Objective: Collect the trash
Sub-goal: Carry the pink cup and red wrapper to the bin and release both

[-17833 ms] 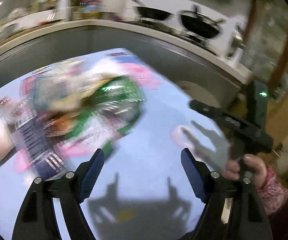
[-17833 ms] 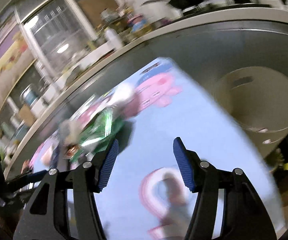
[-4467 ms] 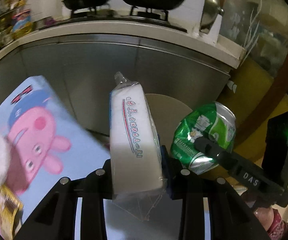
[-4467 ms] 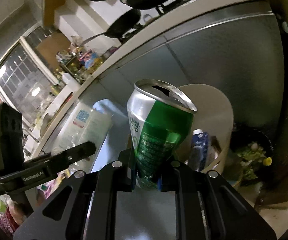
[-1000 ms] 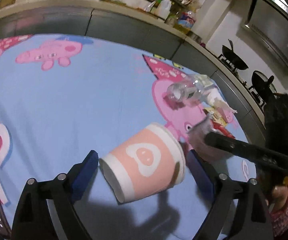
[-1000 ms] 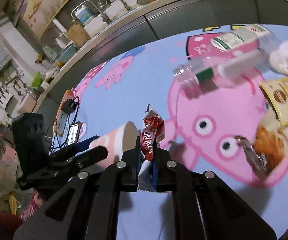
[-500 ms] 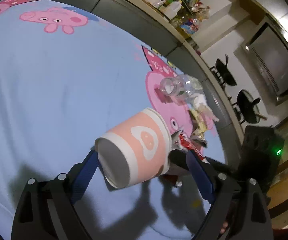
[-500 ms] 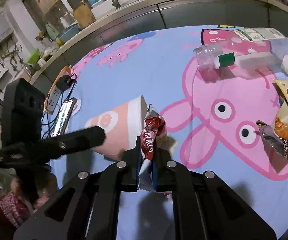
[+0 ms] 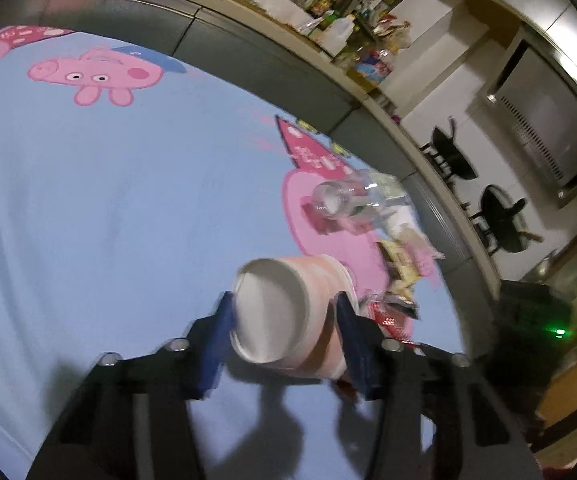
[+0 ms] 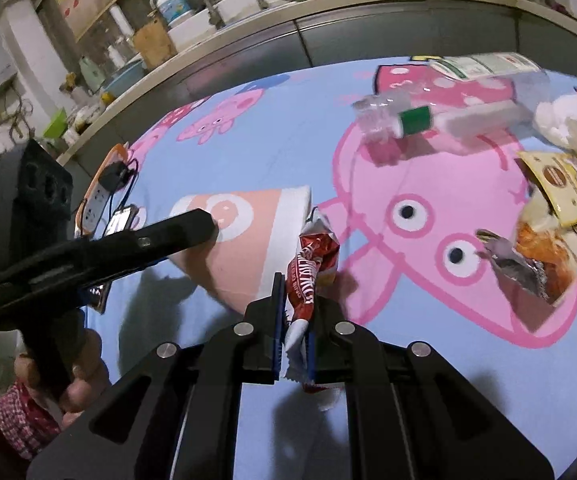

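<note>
Trash lies on a blue cartoon-pig cloth [image 9: 108, 208], with the pink cup [image 9: 288, 316] taken here as landmark. Cup: on its side on the cloth, base toward the left wrist camera, between the blue pads of the left gripper [image 9: 284, 316]; the jaws are closing, and both pads appear to touch its wall, though motion blur leaves the contact uncertain. In the right wrist view the cup [image 10: 244, 248] shows a heart motif, with the left gripper's [image 10: 192, 228] finger lying across it. Red wrapper [image 10: 308, 276]: just right of the cup's rim, clenched upright between the nearly closed pads of the right gripper [image 10: 292, 332]. Clear bottle [image 10: 440, 120]: beyond the cup, lying flat on a large pink pig print. Yellow packet [image 10: 564, 184] and crumpled foil wrappers [image 10: 528, 256]: well right of the cup. Power strip [image 10: 100, 196] and phone [image 10: 118, 220]: left of the cup, at the cloth's edge. A hand [image 10: 68, 372] holds the left gripper's handle.
</note>
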### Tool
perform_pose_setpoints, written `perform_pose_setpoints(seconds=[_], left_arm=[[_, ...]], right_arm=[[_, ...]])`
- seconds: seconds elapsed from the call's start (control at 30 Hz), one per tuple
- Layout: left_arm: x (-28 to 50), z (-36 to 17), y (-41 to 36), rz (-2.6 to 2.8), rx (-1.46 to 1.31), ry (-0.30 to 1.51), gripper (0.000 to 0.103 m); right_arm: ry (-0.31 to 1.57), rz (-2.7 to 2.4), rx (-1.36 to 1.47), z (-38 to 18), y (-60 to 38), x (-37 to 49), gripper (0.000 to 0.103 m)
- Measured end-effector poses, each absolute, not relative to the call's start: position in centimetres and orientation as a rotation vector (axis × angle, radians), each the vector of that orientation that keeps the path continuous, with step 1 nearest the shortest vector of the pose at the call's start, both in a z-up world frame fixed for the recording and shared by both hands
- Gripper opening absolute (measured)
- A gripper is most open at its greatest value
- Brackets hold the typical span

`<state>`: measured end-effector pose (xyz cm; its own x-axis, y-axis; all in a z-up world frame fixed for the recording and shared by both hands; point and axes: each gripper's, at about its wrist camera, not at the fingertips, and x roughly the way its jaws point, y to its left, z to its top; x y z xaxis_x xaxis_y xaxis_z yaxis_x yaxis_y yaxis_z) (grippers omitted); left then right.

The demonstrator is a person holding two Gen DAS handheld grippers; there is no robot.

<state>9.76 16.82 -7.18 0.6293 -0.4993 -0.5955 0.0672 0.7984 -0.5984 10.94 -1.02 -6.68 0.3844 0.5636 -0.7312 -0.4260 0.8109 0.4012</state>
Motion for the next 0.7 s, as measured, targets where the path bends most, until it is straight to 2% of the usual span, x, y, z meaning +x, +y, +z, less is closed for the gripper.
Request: perform_pose_setpoints(seconds=[0.23, 0.47, 0.7], left_arm=[[10.1, -6.7, 15.5, -0.376, -0.533, 0.822, 0.047], [9.8, -4.3, 14.4, -0.467, -0.547, 0.781, 0.046], [11.6, -1.7, 9.7, -0.573, -0.497, 0.779, 0.046]], right_arm=[[0.979, 0.604, 0.208, -6.7, -3.0, 10.8, 0.009], [0.853, 0.578, 0.269, -4.1, -6.2, 9.3, 0.009], [0.77, 0.459, 0.369, -2.9, -12.8, 8.7, 0.008]])
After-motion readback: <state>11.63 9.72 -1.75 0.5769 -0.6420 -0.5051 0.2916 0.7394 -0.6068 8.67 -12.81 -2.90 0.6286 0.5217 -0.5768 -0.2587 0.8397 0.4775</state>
